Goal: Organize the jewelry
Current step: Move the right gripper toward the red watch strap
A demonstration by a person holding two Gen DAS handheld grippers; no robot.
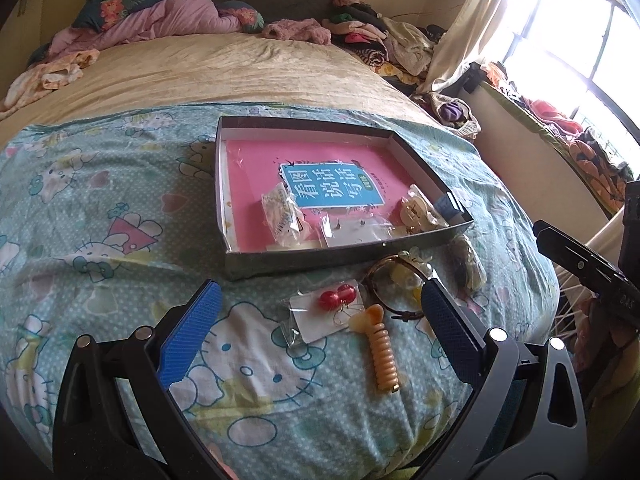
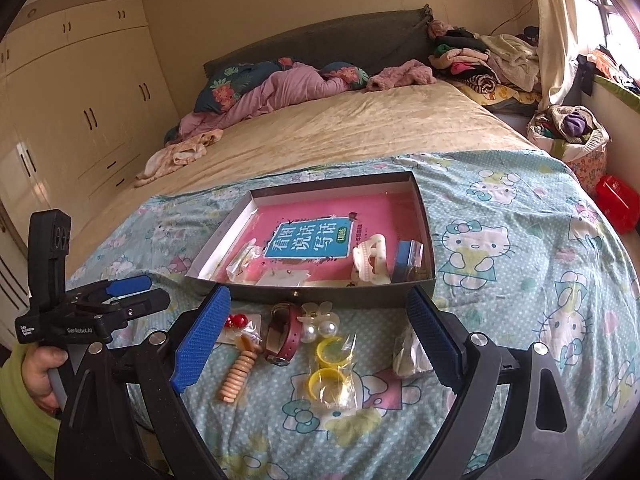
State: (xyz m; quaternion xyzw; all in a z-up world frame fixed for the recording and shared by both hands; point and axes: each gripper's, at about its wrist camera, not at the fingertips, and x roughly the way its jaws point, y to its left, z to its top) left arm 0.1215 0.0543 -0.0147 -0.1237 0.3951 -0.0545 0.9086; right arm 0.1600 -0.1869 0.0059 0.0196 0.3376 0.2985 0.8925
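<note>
A shallow dark box (image 1: 304,261) (image 2: 320,300) with a pink book inside lies on the Hello Kitty sheet and holds bagged jewelry and a white hair claw (image 2: 371,261). In front of it lie red earrings on a card (image 1: 336,297) (image 2: 236,321), an orange spiral hair clip (image 1: 383,354) (image 2: 237,376), a maroon watch (image 2: 283,334) (image 1: 394,292), pearl pieces (image 2: 320,326), yellow rings in a bag (image 2: 331,368) and a bagged item (image 2: 408,354). My left gripper (image 1: 320,332) (image 2: 132,294) is open and empty above the earrings and clip. My right gripper (image 2: 320,340) is open and empty above the watch and rings.
The bed (image 2: 320,136) stretches back to piled clothes and pillows (image 2: 280,84). A wardrobe (image 2: 60,100) stands left. A laundry basket (image 2: 572,132) and a red box (image 2: 618,204) sit beside the bed at right, under a bright window (image 1: 580,40).
</note>
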